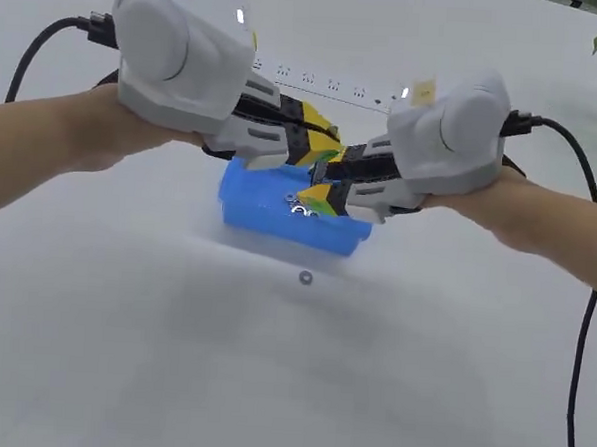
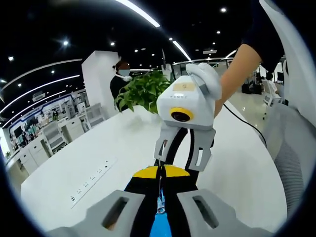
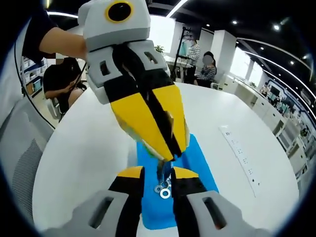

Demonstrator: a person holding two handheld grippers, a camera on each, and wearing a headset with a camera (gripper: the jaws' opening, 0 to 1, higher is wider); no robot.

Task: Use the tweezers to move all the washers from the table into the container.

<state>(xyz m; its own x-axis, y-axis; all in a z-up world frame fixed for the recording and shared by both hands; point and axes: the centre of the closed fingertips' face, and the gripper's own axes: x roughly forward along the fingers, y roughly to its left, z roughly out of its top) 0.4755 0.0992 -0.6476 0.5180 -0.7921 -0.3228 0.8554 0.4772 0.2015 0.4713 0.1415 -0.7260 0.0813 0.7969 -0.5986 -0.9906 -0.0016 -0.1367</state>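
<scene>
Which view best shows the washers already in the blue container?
The right gripper view: the washers lie sharp in the blue container between its jaws. The head view shows them small and blurred. The left gripper view catches a blue sliver of container.

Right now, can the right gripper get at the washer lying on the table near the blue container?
Probably yes: the washer lies on bare table in front of the container, nothing between it and the right gripper.

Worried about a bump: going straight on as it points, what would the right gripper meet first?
Probably the left gripper, its yellow fingers pointing back just ahead, above the blue container; depth unclear.
</scene>
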